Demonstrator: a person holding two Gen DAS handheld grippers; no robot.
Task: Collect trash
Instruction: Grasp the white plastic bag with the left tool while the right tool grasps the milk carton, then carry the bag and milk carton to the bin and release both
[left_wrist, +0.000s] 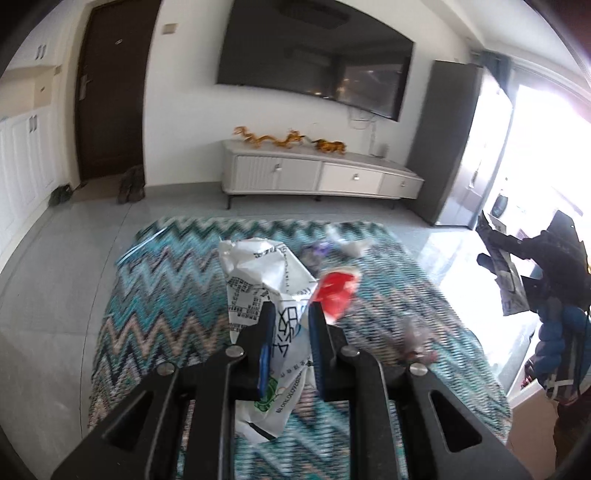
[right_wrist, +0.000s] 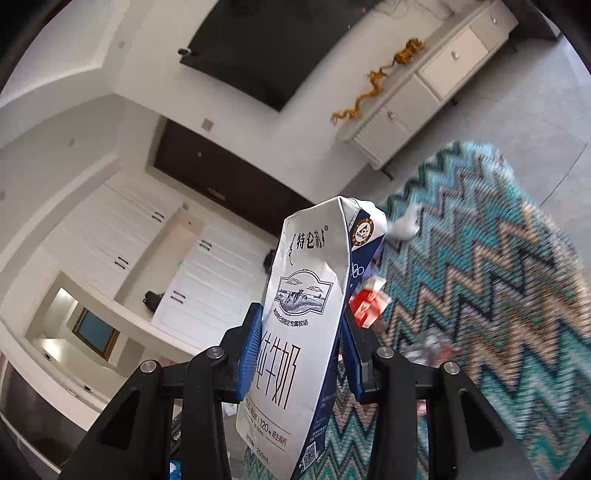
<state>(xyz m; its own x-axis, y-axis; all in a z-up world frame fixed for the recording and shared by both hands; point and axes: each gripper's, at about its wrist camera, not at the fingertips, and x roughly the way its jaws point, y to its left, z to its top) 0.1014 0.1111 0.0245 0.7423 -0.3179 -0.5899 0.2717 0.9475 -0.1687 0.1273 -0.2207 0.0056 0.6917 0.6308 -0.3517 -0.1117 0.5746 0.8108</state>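
Note:
My left gripper (left_wrist: 290, 314) is shut on a crumpled white printed bag (left_wrist: 266, 280) and holds it above the zigzag cloth (left_wrist: 166, 295). My right gripper (right_wrist: 301, 317) is shut on a white and blue milk carton (right_wrist: 295, 332), held upright and raised; this view is tilted. A red wrapper (left_wrist: 336, 291) lies on the cloth just right of the bag and also shows in the right wrist view (right_wrist: 367, 304). Crumpled white tissue (left_wrist: 351, 245) lies farther back on the cloth. A crinkled clear wrapper (left_wrist: 417, 339) lies on the right side of the cloth.
The cloth covers a table in a living room. Beyond it stand a white TV cabinet (left_wrist: 317, 177) with golden dragon ornaments (left_wrist: 273, 138), a wall TV (left_wrist: 314, 62) and a dark door (left_wrist: 110, 92). The other gripper with its carton (left_wrist: 517, 266) shows at the right.

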